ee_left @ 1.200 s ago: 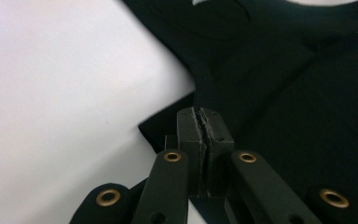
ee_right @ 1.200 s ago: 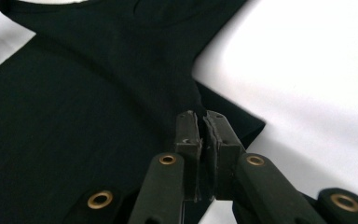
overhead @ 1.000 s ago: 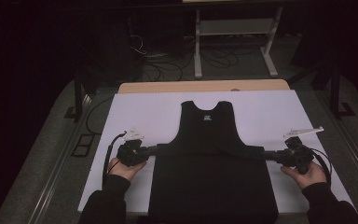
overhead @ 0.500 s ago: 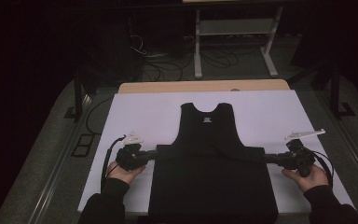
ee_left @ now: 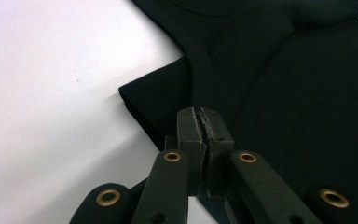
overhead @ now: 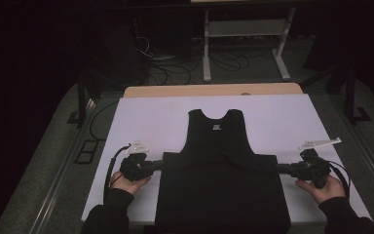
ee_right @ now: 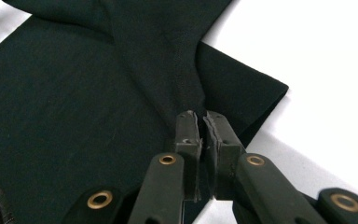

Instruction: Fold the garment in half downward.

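White sheet (overhead: 141,122) covers the tabletop; a strip of pale wooden table edge (overhead: 214,90) shows past it at 12 o'clock. Room dark all round. Grey floor (overhead: 48,165) at 9 o'clock with a black cable (overhead: 97,124) trailing beside the sheet. At 12 o'clock, a white metal stand (overhead: 246,34) with loose cables (overhead: 168,68) heaped at its foot. No containers to note.

Black sleeveless top (overhead: 216,141) lies flat mid-sheet, neckline toward 12 o'clock, small white label inside the collar. Its lower part is folded up into a wide black panel reaching to the 6 o'clock edge; fold line runs straight from 9 to 3 o'clock.

Left gripper (overhead: 153,165) at 8 o'clock, hand (overhead: 126,184) under it, jaws pressed together on the fabric at the left end of the fold; left gripper view shows the pads (ee_left: 193,130) meeting right at the folded corner.

Right gripper (overhead: 285,169) at 4 o'clock, held in the other hand (overhead: 324,187), jaws likewise clamped on the right end of the fold; right gripper view shows cloth pinched between the pads (ee_right: 214,135)
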Demonstrator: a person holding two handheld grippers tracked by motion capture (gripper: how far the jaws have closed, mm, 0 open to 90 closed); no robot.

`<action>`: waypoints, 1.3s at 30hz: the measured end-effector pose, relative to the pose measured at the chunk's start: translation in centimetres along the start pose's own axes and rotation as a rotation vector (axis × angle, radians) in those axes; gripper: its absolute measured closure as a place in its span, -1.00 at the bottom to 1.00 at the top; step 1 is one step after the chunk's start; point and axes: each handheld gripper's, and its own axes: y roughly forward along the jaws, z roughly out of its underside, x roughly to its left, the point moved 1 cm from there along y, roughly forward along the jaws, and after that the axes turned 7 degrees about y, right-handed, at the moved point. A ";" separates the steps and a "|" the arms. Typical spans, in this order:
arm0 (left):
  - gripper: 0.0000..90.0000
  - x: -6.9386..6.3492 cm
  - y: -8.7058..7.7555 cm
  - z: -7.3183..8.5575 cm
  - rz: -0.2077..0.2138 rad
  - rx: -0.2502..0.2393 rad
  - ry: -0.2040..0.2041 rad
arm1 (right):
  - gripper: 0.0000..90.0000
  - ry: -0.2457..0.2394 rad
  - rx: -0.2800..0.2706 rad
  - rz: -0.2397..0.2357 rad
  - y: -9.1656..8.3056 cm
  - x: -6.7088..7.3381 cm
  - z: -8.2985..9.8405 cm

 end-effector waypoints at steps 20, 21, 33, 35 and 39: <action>0.92 -0.1 -0.2 0.6 0.008 0.038 -0.008 | 0.85 0.015 0.009 0.004 -0.6 0.2 0.7; 0.92 -0.1 -0.2 0.6 0.006 0.040 -0.008 | 0.85 0.020 0.011 0.004 -0.6 0.2 0.8; 0.92 0.1 -0.3 0.9 -0.002 0.058 -0.027 | 0.86 0.039 0.033 0.027 -0.7 0.0 1.1; 0.92 0.1 -0.4 0.9 0.002 0.059 -0.029 | 0.86 0.042 0.035 0.026 -0.7 0.0 1.2; 0.92 0.1 -0.4 1.1 0.011 0.059 -0.035 | 0.86 0.047 0.040 0.026 -0.8 0.0 1.3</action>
